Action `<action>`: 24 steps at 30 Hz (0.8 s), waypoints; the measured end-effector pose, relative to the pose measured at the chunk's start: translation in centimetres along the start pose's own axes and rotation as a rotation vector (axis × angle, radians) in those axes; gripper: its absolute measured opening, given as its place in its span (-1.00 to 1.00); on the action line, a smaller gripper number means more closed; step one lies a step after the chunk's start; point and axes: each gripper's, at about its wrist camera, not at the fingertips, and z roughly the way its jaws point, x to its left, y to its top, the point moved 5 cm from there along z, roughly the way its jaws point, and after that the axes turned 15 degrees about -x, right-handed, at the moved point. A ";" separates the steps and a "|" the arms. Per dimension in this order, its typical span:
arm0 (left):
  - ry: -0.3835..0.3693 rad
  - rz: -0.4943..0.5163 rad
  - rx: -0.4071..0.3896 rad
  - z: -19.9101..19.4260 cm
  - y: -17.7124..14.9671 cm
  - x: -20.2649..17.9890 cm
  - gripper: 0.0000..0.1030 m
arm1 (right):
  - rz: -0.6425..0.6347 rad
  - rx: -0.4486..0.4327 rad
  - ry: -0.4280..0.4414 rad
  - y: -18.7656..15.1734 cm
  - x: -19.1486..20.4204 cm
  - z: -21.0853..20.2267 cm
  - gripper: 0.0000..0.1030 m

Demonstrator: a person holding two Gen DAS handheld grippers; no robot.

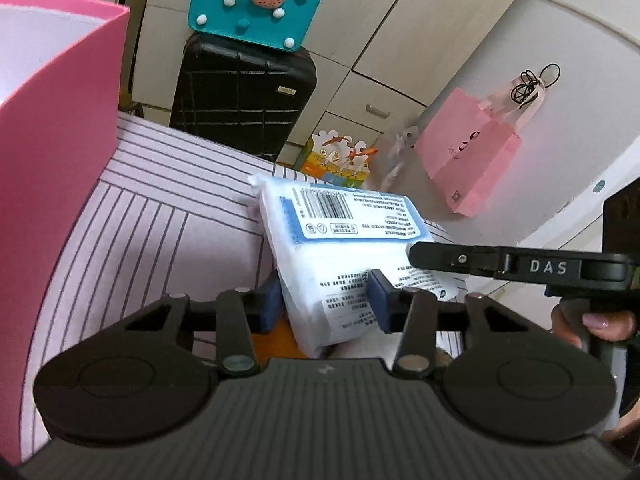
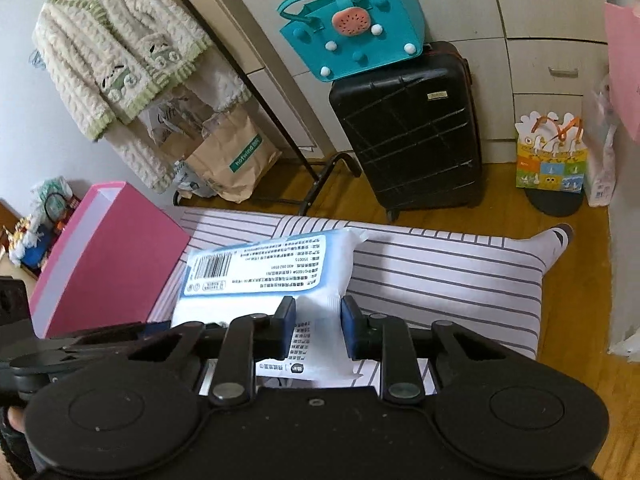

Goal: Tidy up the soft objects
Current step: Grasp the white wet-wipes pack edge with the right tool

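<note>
A soft white-and-blue tissue pack (image 1: pixel 340 248) with a barcode label is held above the striped pillow (image 1: pixel 168 216). My left gripper (image 1: pixel 326 300) is shut on its near end, blue pads pressing both sides. My right gripper (image 2: pixel 317 326) is also shut on the same pack (image 2: pixel 264 272), pinching its near edge. The right gripper's black body (image 1: pixel 520 266) shows at the right of the left wrist view. A pink open box (image 1: pixel 52 152) stands to the left, also in the right wrist view (image 2: pixel 108 256).
A black suitcase (image 2: pixel 408 128) with a teal felt bag (image 2: pixel 352 32) on top stands by the cabinets. A pink paper bag (image 1: pixel 472 160), a colourful gift bag (image 2: pixel 552 160), a clothes rack with a fluffy cardigan (image 2: pixel 116 60) and a brown paper bag (image 2: pixel 232 156) stand around the wooden floor.
</note>
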 end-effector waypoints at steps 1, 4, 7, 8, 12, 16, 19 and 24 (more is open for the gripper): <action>-0.004 -0.017 0.002 0.1 -0.1 0.1 -0.18 | 0.011 0.001 -0.003 0.1 -0.2 0.0 -0.40; -0.007 -0.018 -0.006 -0.1 -0.1 0.1 -0.26 | 0.005 0.005 -0.007 0.0 -0.1 0.0 -0.39; -0.005 0.010 -0.018 -0.5 0.0 -0.6 -0.30 | -0.008 0.009 -0.013 0.1 0.3 -0.4 -0.39; -0.008 0.019 -0.023 -0.5 0.0 -0.8 -0.30 | -0.010 0.009 -0.015 0.1 0.4 -0.5 -0.39; -0.046 0.029 -0.031 -1.1 0.2 -1.5 -0.32 | -0.015 0.004 0.001 0.0 1.4 -1.3 -0.39; -0.054 0.074 -0.057 -2.2 0.1 -2.3 -0.31 | -0.060 -0.024 -0.012 -0.2 2.6 -2.3 -0.39; -0.037 0.101 -0.073 -2.9 0.1 -2.7 -0.30 | -0.095 -0.053 -0.040 -0.1 3.2 -3.2 -0.66; -0.024 0.134 -0.079 -4.1 0.5 -2.5 -0.20 | -0.079 -0.060 0.004 -0.1 3.5 -4.1 -0.87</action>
